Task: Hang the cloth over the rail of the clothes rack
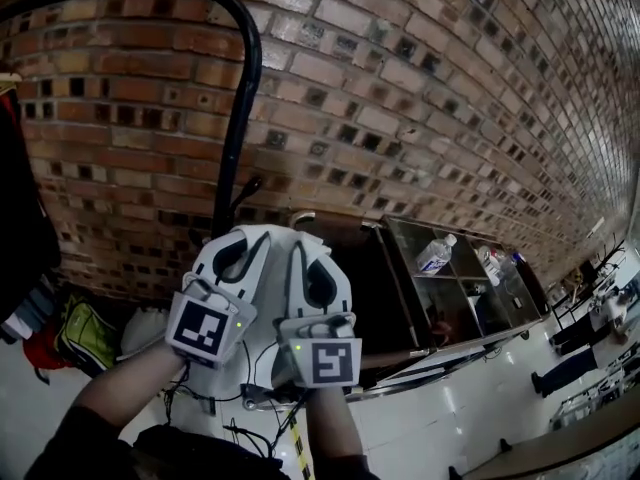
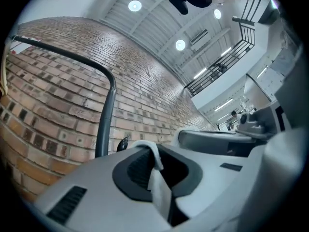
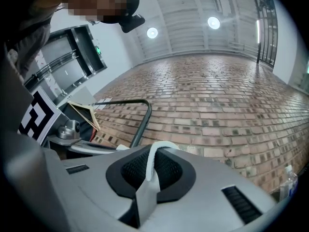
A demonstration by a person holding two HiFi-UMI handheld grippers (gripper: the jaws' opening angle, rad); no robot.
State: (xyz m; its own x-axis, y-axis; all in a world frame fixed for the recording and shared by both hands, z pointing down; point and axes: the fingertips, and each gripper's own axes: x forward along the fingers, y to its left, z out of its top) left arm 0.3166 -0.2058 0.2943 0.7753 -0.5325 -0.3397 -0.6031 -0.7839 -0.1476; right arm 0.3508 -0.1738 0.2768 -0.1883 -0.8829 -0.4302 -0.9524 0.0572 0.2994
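Note:
Both grippers are held up side by side in front of the brick wall, right of the black rail (image 1: 240, 88) of the clothes rack. The left gripper (image 1: 245, 240) is shut on a fold of the white cloth (image 2: 158, 178), which runs between its dark pads. Shut on another fold of the cloth (image 3: 148, 170) is the right gripper (image 1: 306, 246). The rail's bend and upright (image 2: 105, 115) stand to the left beyond the left gripper's jaws. In the right gripper view the rail (image 3: 141, 122) is also ahead and to the left. In the head view the gripper bodies hide most of the cloth.
Dark clothes (image 1: 20, 218) hang at the far left, with a green bag (image 1: 85, 333) below them. A wooden hanger (image 3: 84, 112) shows on the rack. A glass-topped cabinet (image 1: 470, 298) with water bottles (image 1: 436, 254) stands at the right. Cables lie on the white floor (image 1: 250, 433).

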